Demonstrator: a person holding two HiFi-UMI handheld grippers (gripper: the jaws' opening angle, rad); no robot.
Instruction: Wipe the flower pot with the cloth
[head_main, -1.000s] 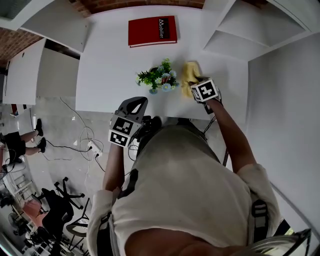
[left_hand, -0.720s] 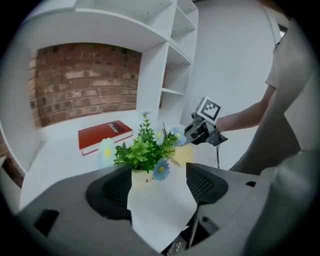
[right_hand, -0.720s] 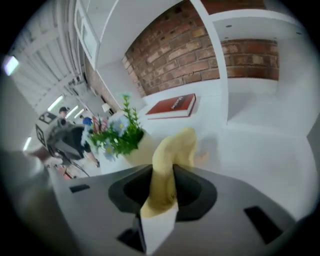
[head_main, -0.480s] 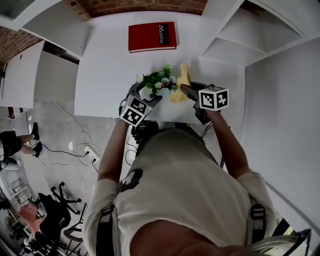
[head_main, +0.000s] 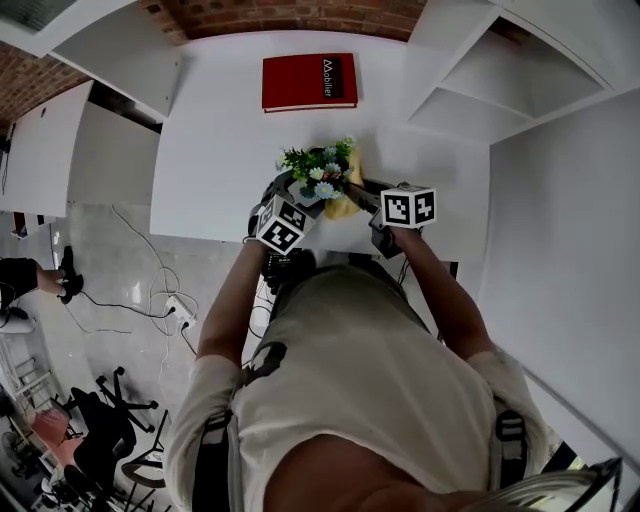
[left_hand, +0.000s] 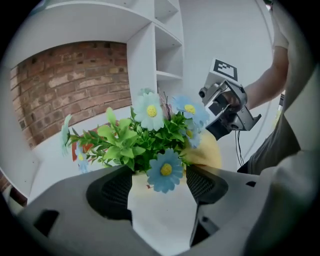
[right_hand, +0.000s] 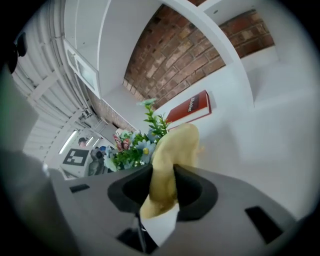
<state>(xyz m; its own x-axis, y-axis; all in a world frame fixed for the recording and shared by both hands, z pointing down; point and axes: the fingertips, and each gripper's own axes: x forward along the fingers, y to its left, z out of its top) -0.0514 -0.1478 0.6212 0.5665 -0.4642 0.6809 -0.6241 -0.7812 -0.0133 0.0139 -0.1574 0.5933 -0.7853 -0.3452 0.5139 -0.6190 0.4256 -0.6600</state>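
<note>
The flower pot (left_hand: 160, 212) is white, with green leaves and blue daisies (head_main: 320, 172); it stands near the table's front edge. My left gripper (head_main: 300, 198) reaches it from the front, jaws spread wide to either side of the pot (left_hand: 159, 180); I cannot tell if the pads touch it. My right gripper (head_main: 362, 195) comes from the right, and its pads pinch a yellow cloth (right_hand: 172, 150). Those jaws are opening slightly with the cloth still between them. The cloth (head_main: 345, 205) hangs against the pot's right side, and it shows behind the flowers (left_hand: 205, 152) too.
A red book (head_main: 308, 80) lies at the back of the white table (head_main: 220, 140). White shelves (head_main: 470, 70) rise at the right, and a brick wall runs behind. Left of the table, the floor holds cables and chairs.
My left gripper rose from below the table edge to the pot and its jaws opened wide. My right gripper carried the cloth left, to the pot's side.
</note>
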